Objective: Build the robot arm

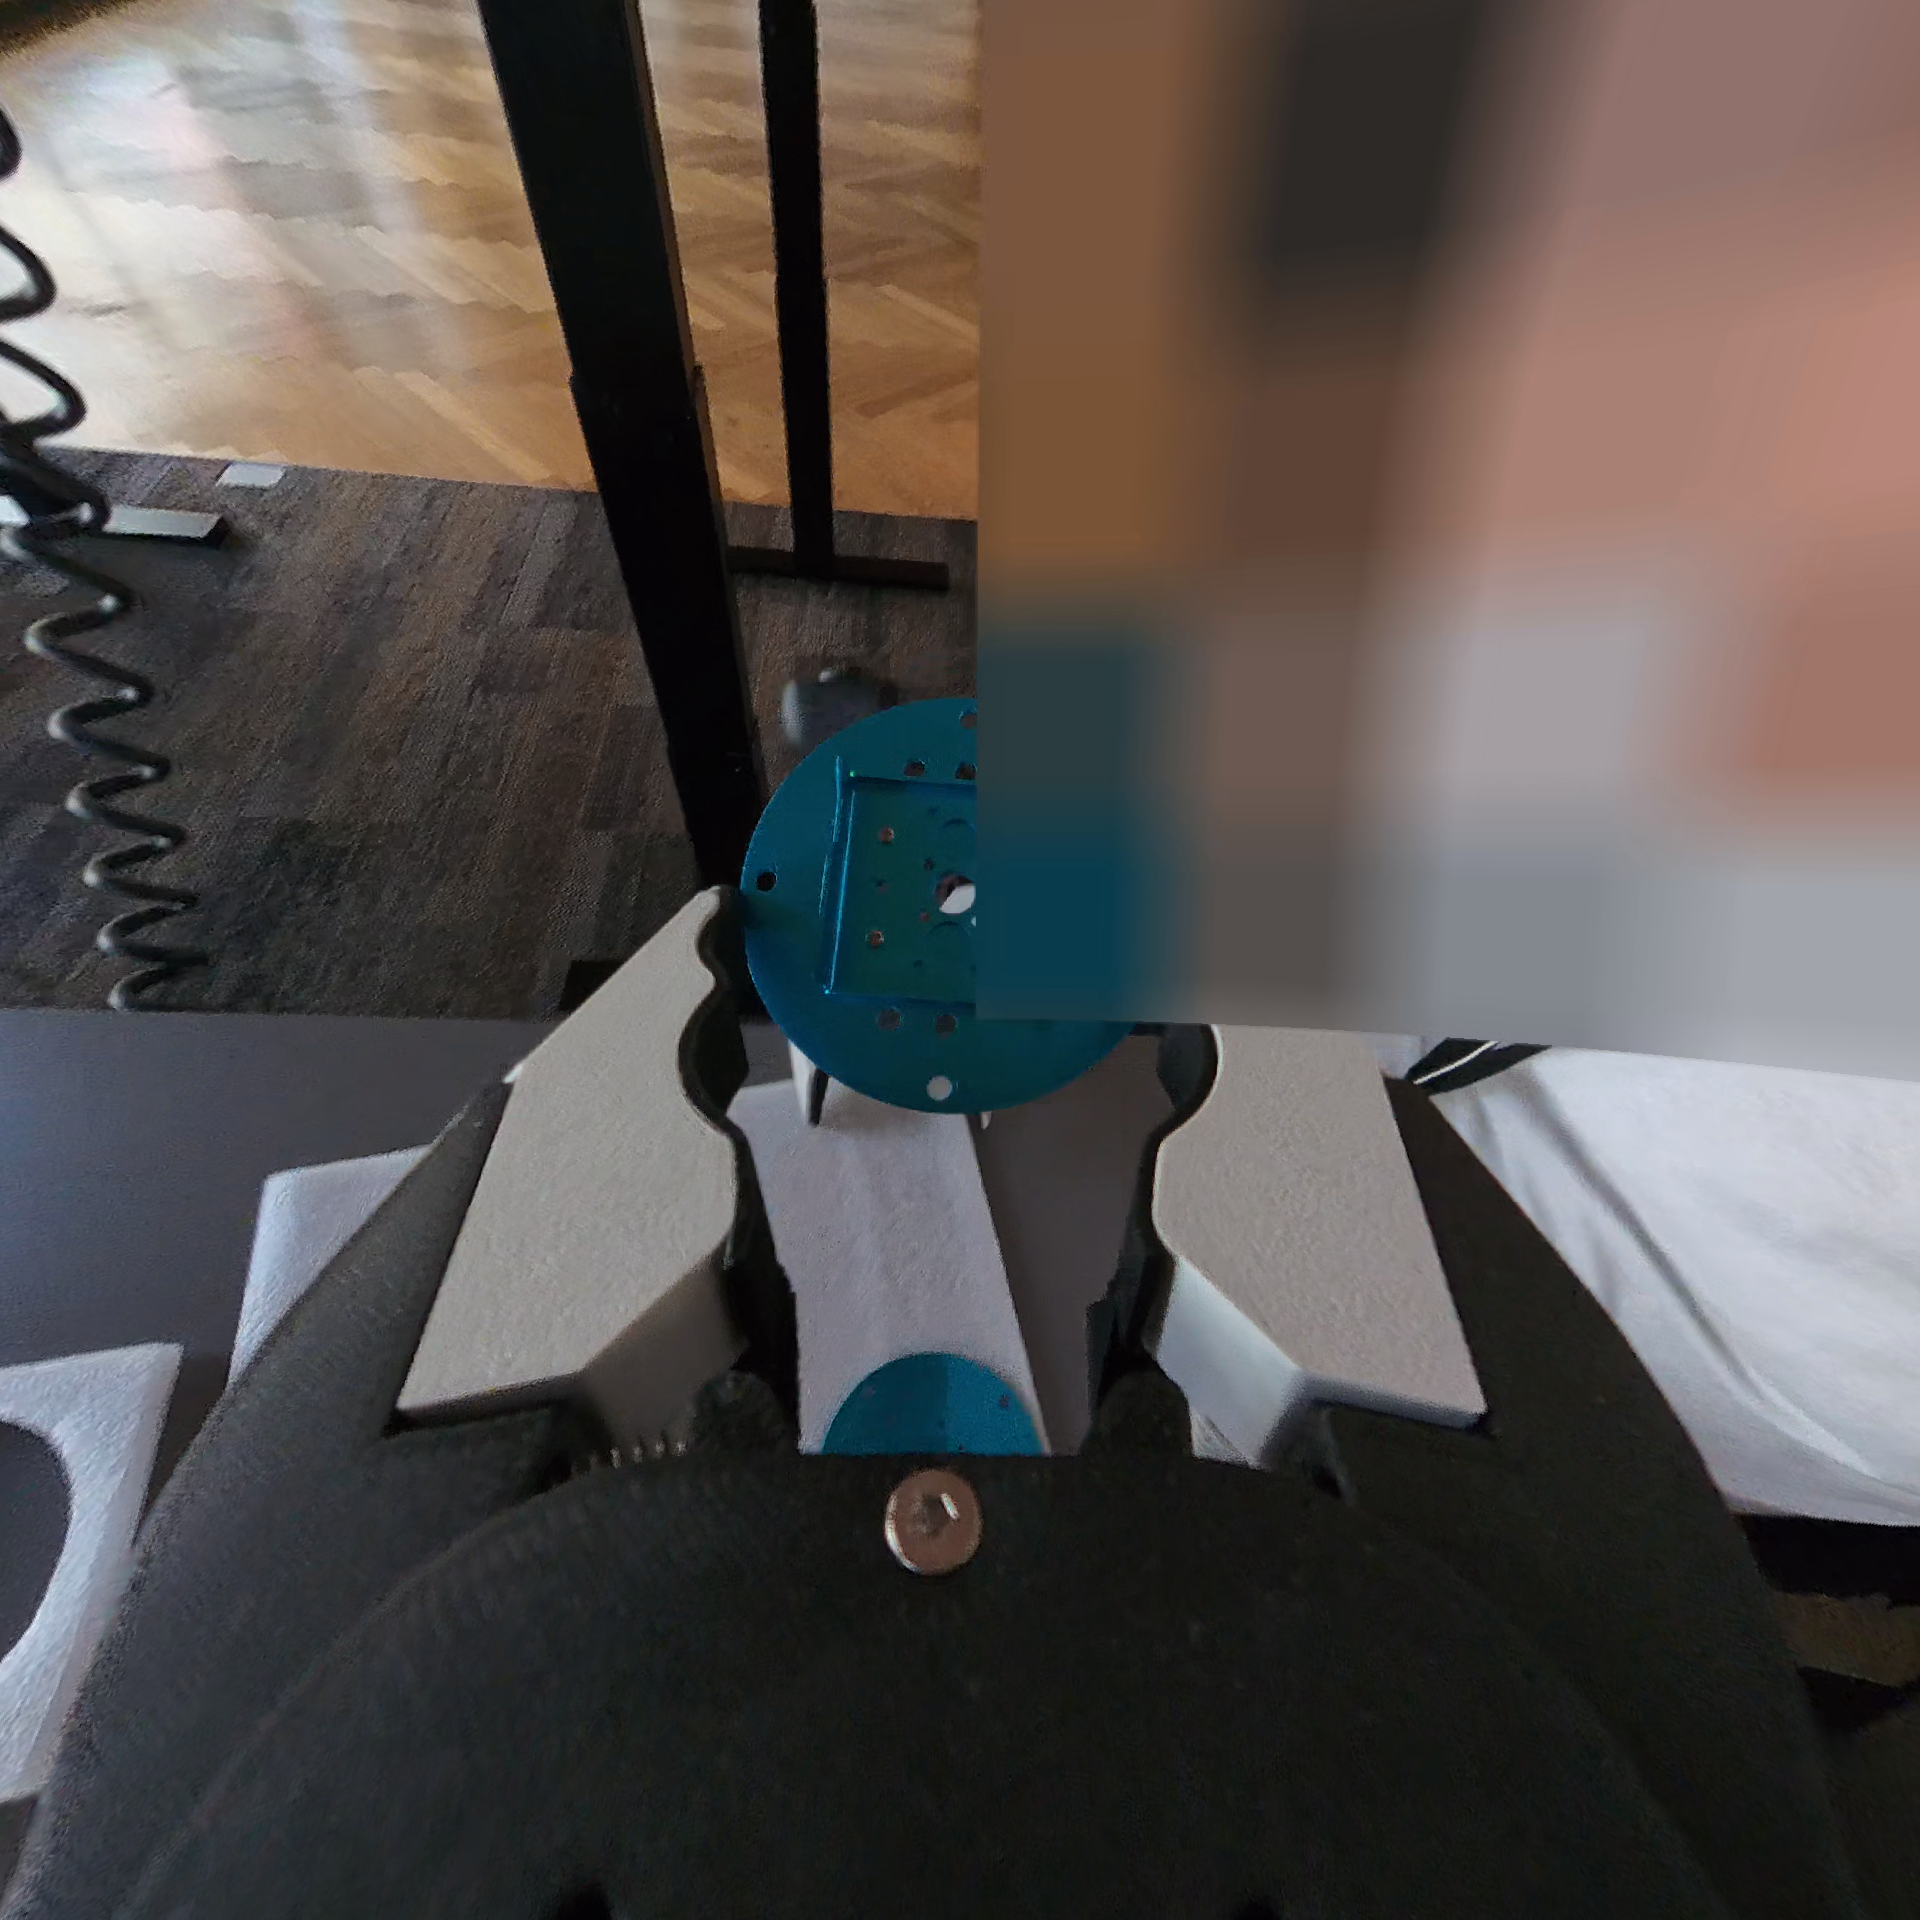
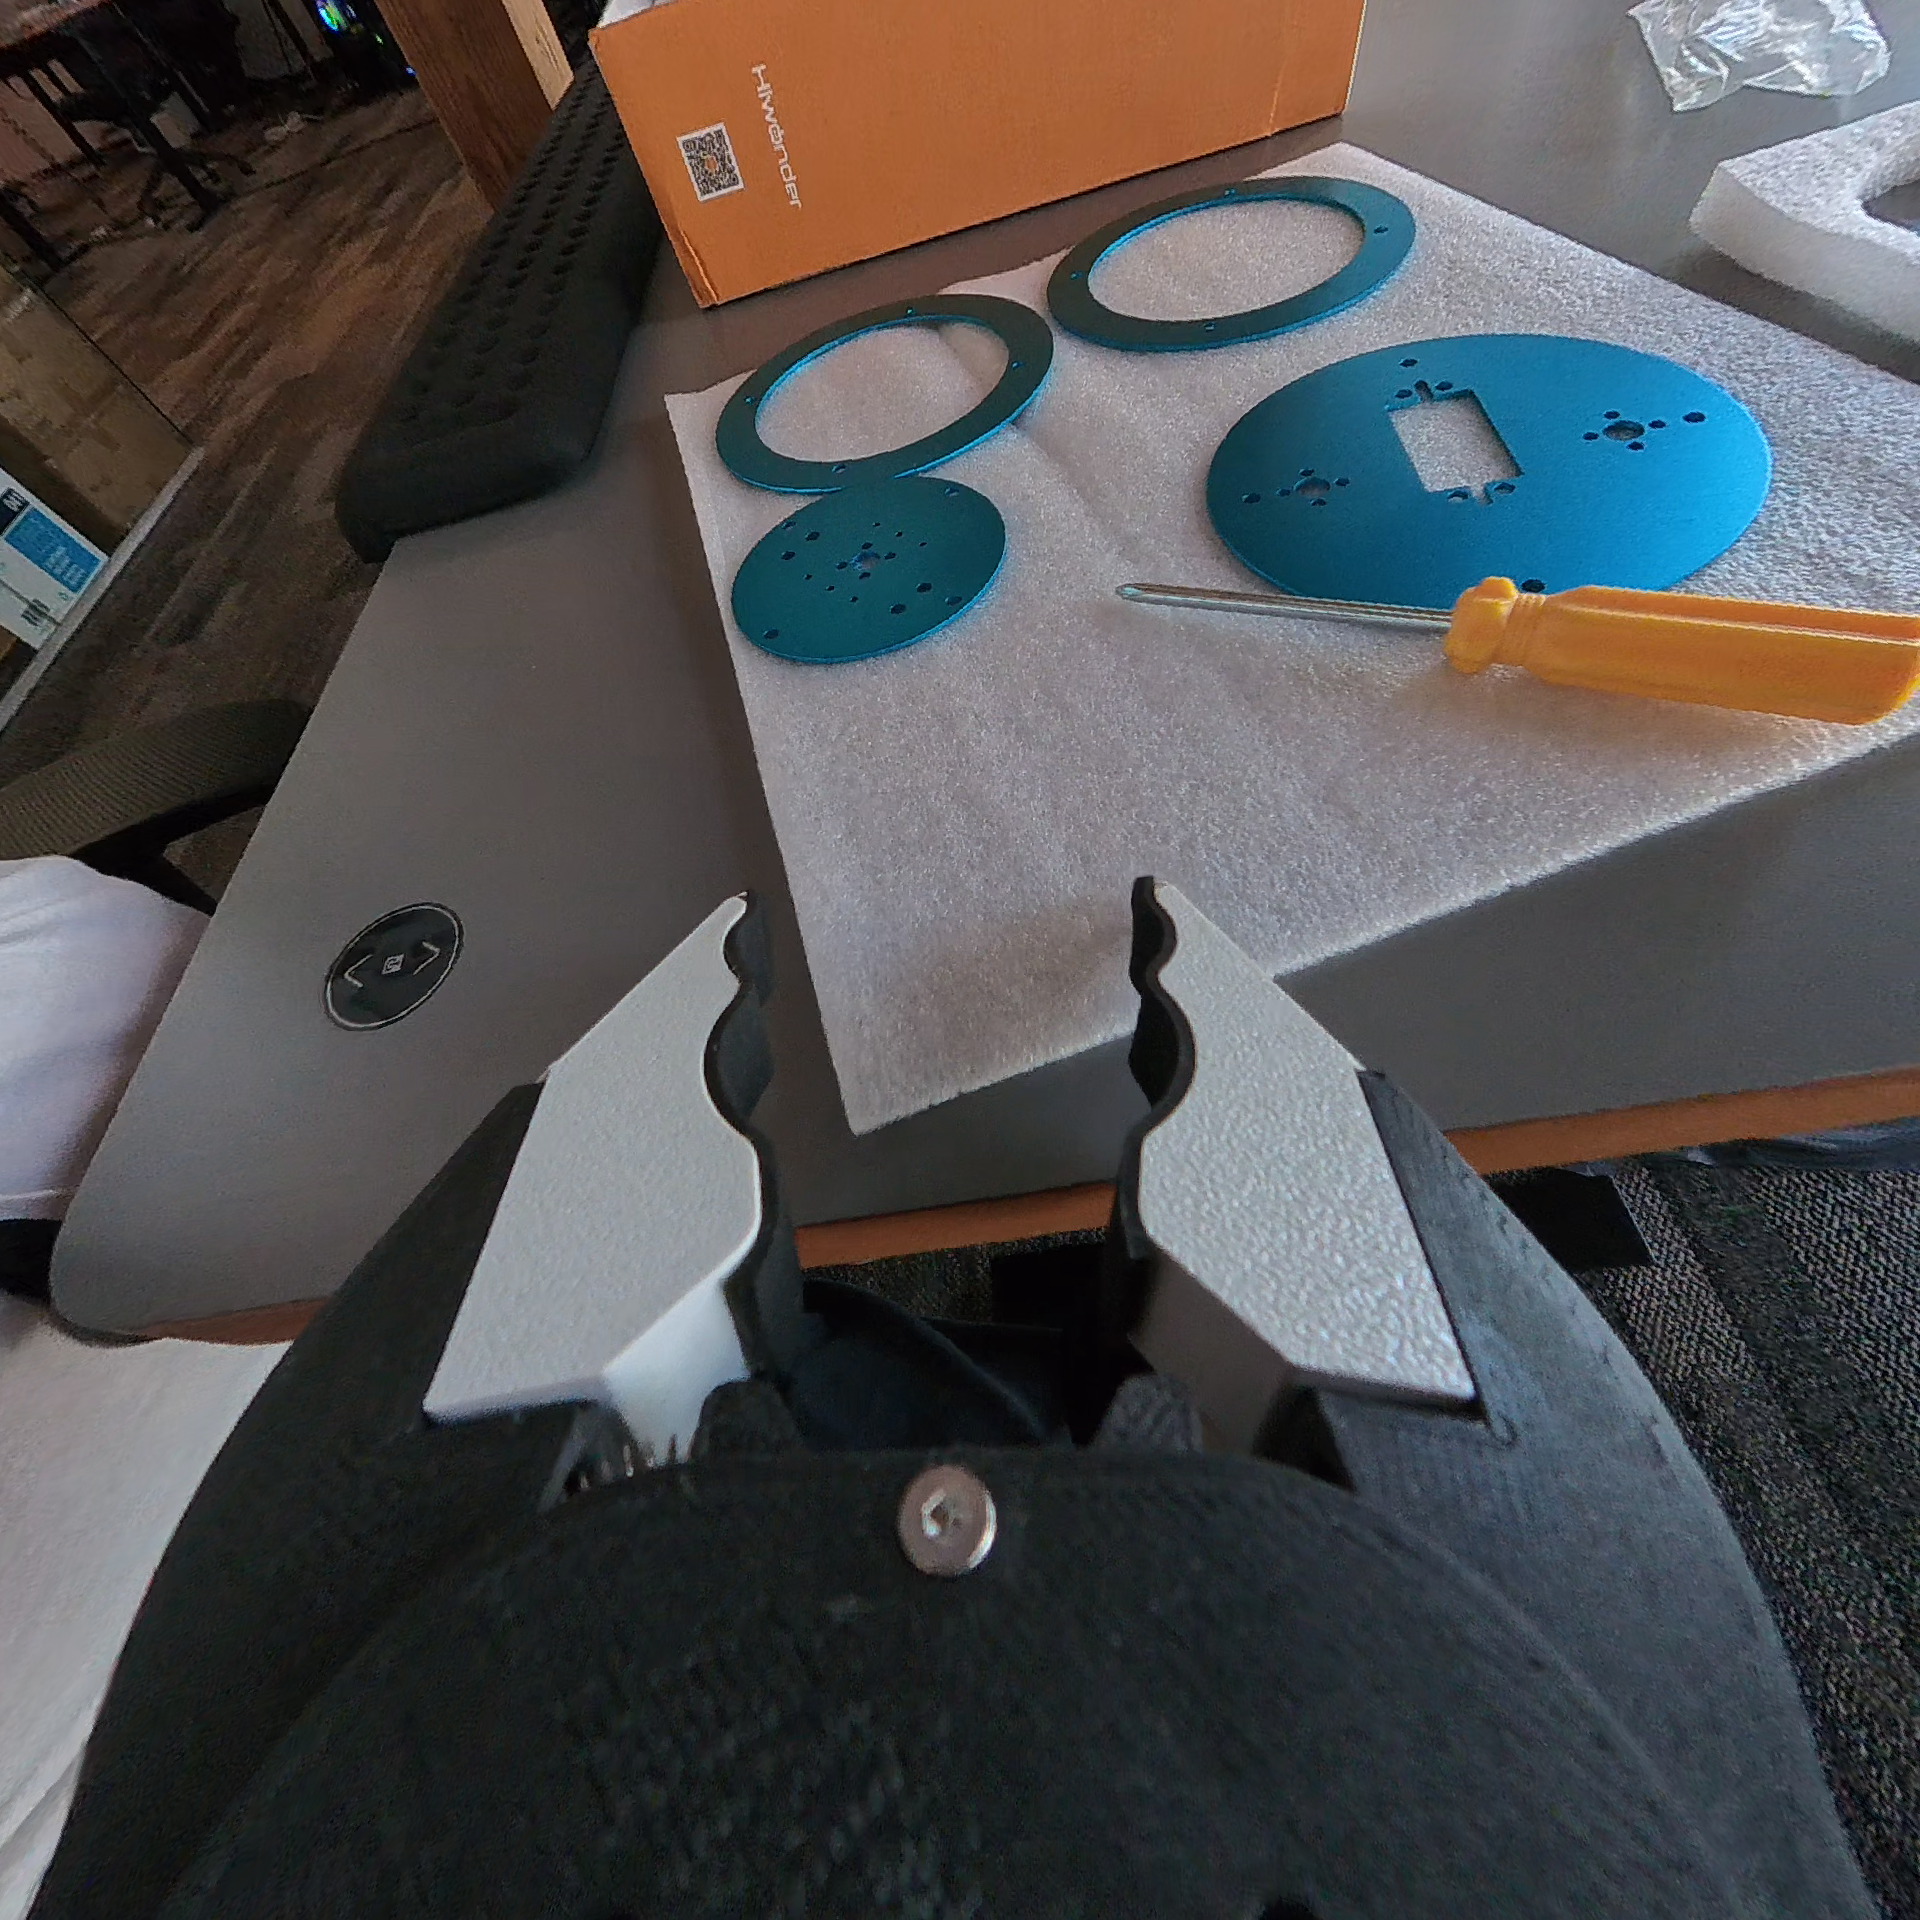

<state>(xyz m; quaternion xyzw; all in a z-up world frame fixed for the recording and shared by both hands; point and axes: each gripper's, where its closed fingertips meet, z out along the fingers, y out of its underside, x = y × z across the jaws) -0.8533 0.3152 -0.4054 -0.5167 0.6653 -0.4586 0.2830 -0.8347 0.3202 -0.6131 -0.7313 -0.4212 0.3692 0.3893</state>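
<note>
My left gripper point(image 1: 951, 971) is shut on a blue round plate point(image 1: 862, 914) with a square recess and several holes. The plate stands on edge between the fingertips, and its rim touches the left finger point(image 1: 623, 1143). A blurred patch hides its right half. Another blue disc point(image 1: 935, 1408) shows low between the fingers on a white foam strip point(image 1: 883, 1226). My right gripper point(image 2: 940, 904) is open and empty over the near edge of a white foam sheet point(image 2: 987, 831). On the sheet lie two blue rings point(image 2: 883, 390) point(image 2: 1231, 260), a small holed disc point(image 2: 868, 566), a large disc with a rectangular cutout point(image 2: 1486, 468) and an orange-handled screwdriver point(image 2: 1662, 649).
An orange cardboard box point(image 2: 977, 135) stands behind the sheet on the grey table point(image 2: 499, 727). A black perforated pad point(image 2: 499, 312) lies along the left edge. A foam block point(image 2: 1818, 229) and plastic wrap point(image 2: 1756, 47) sit far right. Black table legs point(image 1: 644, 520) and a coiled cable point(image 1: 94, 727) stand on the floor. Some 20 cm of space lies between my two pairs of fingers.
</note>
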